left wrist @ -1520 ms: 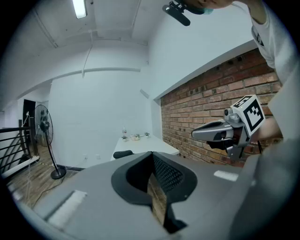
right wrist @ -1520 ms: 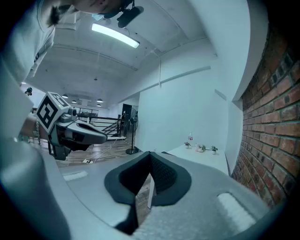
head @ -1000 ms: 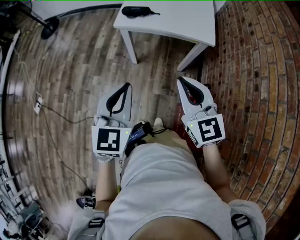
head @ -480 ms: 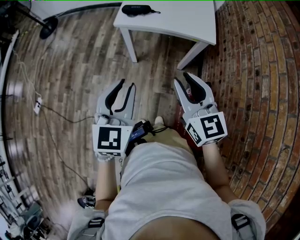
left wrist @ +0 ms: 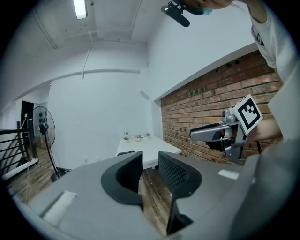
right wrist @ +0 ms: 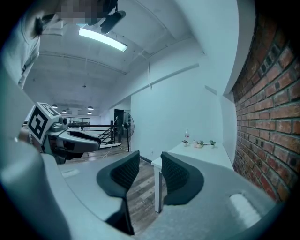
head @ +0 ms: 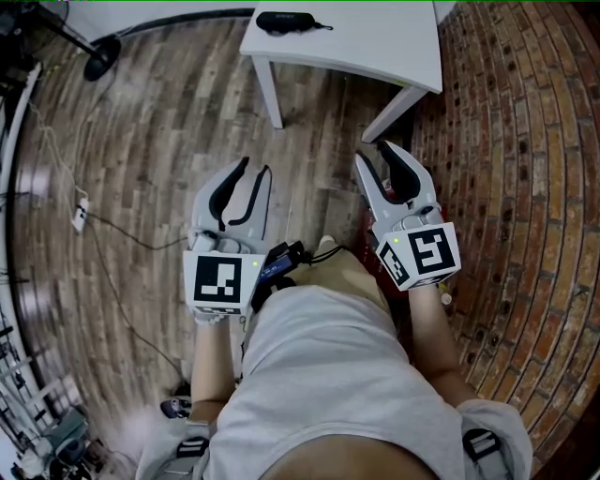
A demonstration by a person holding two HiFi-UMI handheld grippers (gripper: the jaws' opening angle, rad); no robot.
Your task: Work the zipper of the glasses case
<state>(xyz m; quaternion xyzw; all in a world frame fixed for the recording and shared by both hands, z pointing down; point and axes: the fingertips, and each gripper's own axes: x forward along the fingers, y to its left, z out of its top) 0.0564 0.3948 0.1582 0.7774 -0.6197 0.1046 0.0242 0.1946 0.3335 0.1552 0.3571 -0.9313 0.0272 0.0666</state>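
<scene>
The glasses case [head: 291, 21], black and oblong, lies on the white table [head: 375, 47] at the far end of the head view, well ahead of both grippers. My left gripper [head: 256, 167] is held over the wooden floor in front of the person's waist. Its jaws stand partly apart with nothing between them, as the left gripper view [left wrist: 150, 157] also shows. My right gripper [head: 373, 154] is held beside it, near the table's leg. Its jaws are opening, and only floor and table show in the gap [right wrist: 150, 157].
A brick wall [head: 525, 141] runs along the right. A standing fan's base [head: 98, 54] and a cable with a plug [head: 80, 211] lie on the floor at the left. Small plants [right wrist: 199, 143] stand at the table's far end.
Both grippers' jaws were shut a second ago and now stand apart; the right pair has widened further in the last half second. Both grippers stay about where they were.
</scene>
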